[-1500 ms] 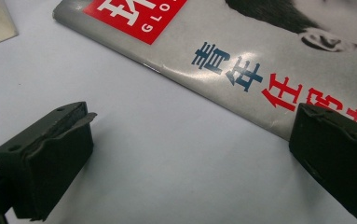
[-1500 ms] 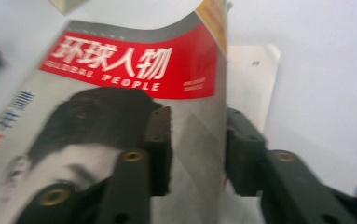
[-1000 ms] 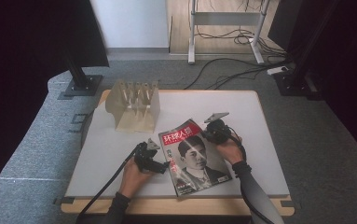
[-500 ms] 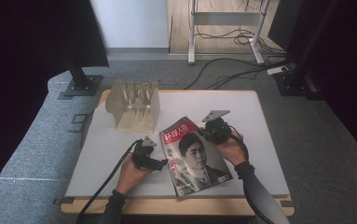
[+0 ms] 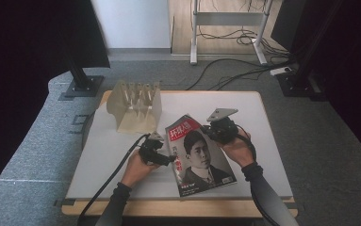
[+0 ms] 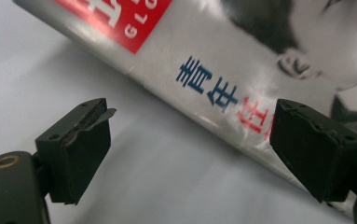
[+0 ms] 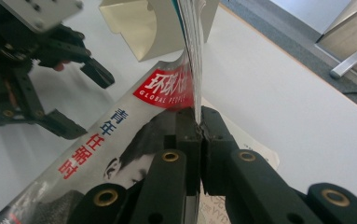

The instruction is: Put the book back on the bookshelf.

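A magazine (image 5: 199, 153) lies on the white counter (image 5: 272, 141), near the middle and toward the near edge, its cover facing up with a red title block at the far left corner and a portrait below it. The right tool (image 5: 214, 130) sits at the magazine's far right edge, held in the person's right hand (image 5: 237, 149). In the right gripper view its jaws are pressed tight together on the cover and top pages of the magazine (image 7: 120, 140), and that edge is lifted off the counter, the pages fanning upward above the jaws. The spine side stays down on the counter.

The left tool (image 5: 168, 160) rests at the magazine's left edge, about halfway along the spine, held in the left hand (image 5: 138, 167). In the left gripper view its jaws stand wide apart, low over the counter (image 6: 120, 177), with the spine edge of the magazine (image 6: 223, 84) running across between and just beyond them; the right-side jaw is close to the cover, though whether it touches cannot be told.

A pale, slotted rack (image 5: 135, 106) stands on the far left part of the counter, well apart from the magazine's near end and just beyond its far corner. A black cable (image 5: 107, 181) trails from the left tool off the near edge.
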Available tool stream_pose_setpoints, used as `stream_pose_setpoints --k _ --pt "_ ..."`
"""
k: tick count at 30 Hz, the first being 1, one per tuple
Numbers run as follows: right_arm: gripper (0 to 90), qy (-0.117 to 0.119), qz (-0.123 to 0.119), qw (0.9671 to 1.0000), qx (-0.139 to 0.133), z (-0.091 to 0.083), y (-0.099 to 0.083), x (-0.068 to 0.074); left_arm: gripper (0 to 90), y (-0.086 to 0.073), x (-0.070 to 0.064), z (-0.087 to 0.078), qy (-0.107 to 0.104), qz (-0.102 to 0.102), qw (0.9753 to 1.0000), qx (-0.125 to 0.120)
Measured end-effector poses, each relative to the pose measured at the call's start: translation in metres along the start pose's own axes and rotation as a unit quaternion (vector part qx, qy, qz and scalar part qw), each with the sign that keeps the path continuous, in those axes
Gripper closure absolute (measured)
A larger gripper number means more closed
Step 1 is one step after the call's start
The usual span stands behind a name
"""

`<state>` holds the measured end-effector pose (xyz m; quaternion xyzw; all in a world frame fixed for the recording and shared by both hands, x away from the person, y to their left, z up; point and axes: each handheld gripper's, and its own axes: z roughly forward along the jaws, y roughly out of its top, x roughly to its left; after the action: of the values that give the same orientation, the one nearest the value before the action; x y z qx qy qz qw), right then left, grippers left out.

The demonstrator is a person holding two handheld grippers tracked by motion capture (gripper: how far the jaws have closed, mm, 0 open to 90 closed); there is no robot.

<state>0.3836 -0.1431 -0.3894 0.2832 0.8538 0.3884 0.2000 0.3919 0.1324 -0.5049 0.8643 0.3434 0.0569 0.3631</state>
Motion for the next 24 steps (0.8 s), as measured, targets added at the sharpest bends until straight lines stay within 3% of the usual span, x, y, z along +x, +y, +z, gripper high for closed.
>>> stream_pose_setpoints --k 2,11,16,24 --pt "86.3 0.0 -0.002 1.0 -0.003 -0.004 0.002 0.0 13.2 0.003 -0.002 0.005 -0.009 0.014 0.9998 0.011" --pt "86.3 0.005 -0.012 0.9998 -0.016 -0.013 0.007 0.003 14.1 0.01 -0.003 0.017 -0.059 0.019 0.998 0.009" --pt "86.3 0.014 -0.015 0.9995 -0.024 -0.016 0.009 0.004 14.5 0.013 -0.001 0.021 -0.085 0.008 0.9963 0.006" --pt "86.3 0.025 -0.011 0.9991 -0.034 -0.019 0.01 0.003 22.9 0.019 -0.004 0.011 -0.058 0.017 0.9981 -0.009"
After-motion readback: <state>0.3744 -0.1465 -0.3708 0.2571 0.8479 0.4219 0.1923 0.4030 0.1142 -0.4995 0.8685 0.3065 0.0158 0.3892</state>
